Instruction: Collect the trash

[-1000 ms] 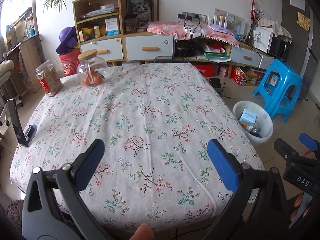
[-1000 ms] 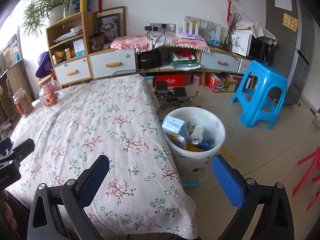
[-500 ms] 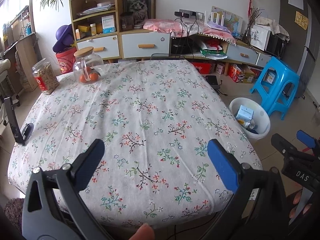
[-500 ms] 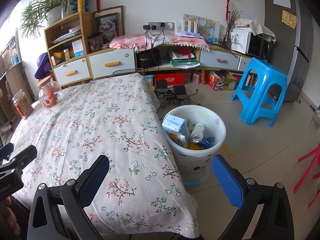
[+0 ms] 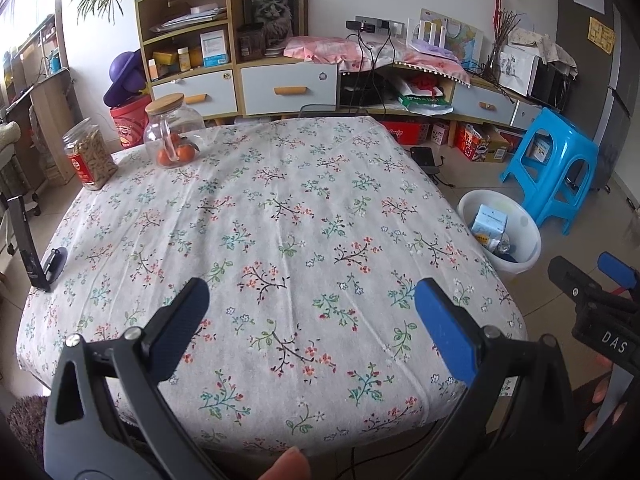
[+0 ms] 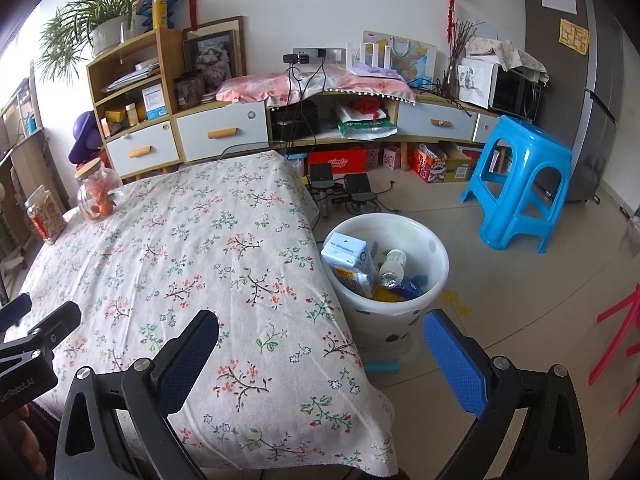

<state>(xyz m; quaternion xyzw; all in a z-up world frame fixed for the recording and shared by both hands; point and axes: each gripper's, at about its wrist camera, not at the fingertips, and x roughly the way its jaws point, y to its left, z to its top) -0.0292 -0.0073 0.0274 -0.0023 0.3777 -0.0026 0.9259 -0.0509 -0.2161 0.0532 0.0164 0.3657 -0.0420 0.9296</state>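
A desk [image 5: 280,216] covered by a white cloth printed with small red, green and blue flower sprigs fills most of both views; the cloth hangs over the edges. Near the desk's far left corner stand a glass jar with a wooden lid [image 5: 170,134] holding orange fruit and, closer to the left edge, a clear jar with a red label [image 5: 89,154] filled with brown pieces. A black stand [image 5: 34,248] sits at the left edge. The left gripper [image 5: 310,312] hangs over the desk's near edge with its jaws spread wide and nothing between them; its fingers carry blue pads [image 5: 446,330]. The right gripper [image 6: 320,354] hangs over the near right corner, jaws likewise spread wide and empty. On the tiled floor just beside the desk's right edge stands a white bin [image 6: 400,300], and the trash lies inside it: a pale blue carton [image 6: 348,258], a plastic bottle [image 6: 392,266] and some yellow and blue wrappers. A blue plastic stool [image 6: 520,184] stands on the floor beyond the bin. Along the far wall run wooden shelves and a low cabinet with pale drawers [image 5: 288,88], with a framed cat picture [image 5: 272,10], a potted plant [image 6: 100,28], a pink cloth and a microwave [image 6: 516,94] on top. Part of a fingertip [image 5: 286,466] shows at the bottom of the left view.
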